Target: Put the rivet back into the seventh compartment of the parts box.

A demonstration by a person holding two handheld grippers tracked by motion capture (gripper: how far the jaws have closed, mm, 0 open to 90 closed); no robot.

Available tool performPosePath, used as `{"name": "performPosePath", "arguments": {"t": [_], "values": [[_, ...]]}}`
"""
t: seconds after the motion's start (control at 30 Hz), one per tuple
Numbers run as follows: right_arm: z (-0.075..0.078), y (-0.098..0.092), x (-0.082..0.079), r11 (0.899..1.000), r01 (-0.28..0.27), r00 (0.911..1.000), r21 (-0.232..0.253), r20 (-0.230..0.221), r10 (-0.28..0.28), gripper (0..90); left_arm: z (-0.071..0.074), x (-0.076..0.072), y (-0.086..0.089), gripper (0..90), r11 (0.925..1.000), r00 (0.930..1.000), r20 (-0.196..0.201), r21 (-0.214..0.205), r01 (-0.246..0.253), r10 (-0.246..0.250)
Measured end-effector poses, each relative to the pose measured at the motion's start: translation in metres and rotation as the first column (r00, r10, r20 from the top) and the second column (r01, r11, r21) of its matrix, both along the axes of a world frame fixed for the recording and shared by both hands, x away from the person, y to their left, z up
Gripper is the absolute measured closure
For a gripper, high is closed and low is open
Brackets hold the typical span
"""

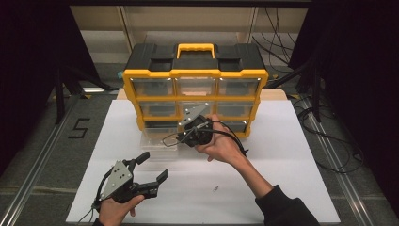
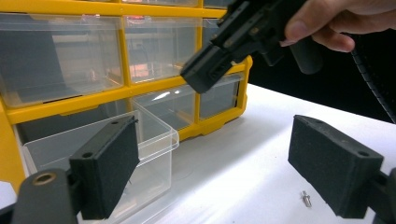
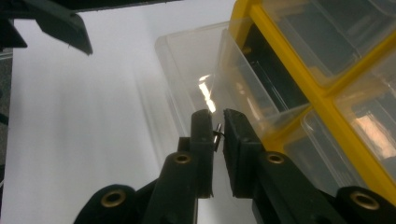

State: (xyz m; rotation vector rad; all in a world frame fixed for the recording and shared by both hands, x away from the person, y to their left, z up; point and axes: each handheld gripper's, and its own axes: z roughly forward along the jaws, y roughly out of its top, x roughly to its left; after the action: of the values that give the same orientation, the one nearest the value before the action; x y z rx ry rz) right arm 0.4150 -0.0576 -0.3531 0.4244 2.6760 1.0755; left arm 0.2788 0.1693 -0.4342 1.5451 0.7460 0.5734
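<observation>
Screw point(image 3: 217, 134) is sitting pinched crosswise between the right gripper's point(image 3: 218, 122) nearly closed jaws, with the pulled-out clear drawer point(image 3: 196, 70) lying just ahead and below. Left gripper point(image 2: 215, 163) is hanging wide open, holding nothing, beside a second screw point(image 2: 306, 198).

Table: your white table top point(image 1: 282, 155) carries everything.
Box: your yellow drawer box point(image 1: 195, 73) stands at the back.
Drawer: a clear drawer point(image 1: 157, 140) sticks out.
Screw: a small screw point(image 1: 215, 189) lies near you.
</observation>
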Motion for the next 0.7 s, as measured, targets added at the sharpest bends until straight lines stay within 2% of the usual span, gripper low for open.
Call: {"name": "performPosePath", "arguments": {"t": [0.3,0.7], "values": [[0.004,0.018,0.008,1.0,-0.013,0.9999,0.005,0.004,0.013,82.6,0.0,0.0,0.001,15.8,1.0,1.0,0.003,-0.002,-0.003,0.003],[-0.006,0.046,0.023,1.0,-0.015,0.9999,-0.019,-0.006,0.014,82.5,0.001,0.0,0.001,15.7,1.0,1.0,0.003,-0.006,-0.002,0.002]]}}
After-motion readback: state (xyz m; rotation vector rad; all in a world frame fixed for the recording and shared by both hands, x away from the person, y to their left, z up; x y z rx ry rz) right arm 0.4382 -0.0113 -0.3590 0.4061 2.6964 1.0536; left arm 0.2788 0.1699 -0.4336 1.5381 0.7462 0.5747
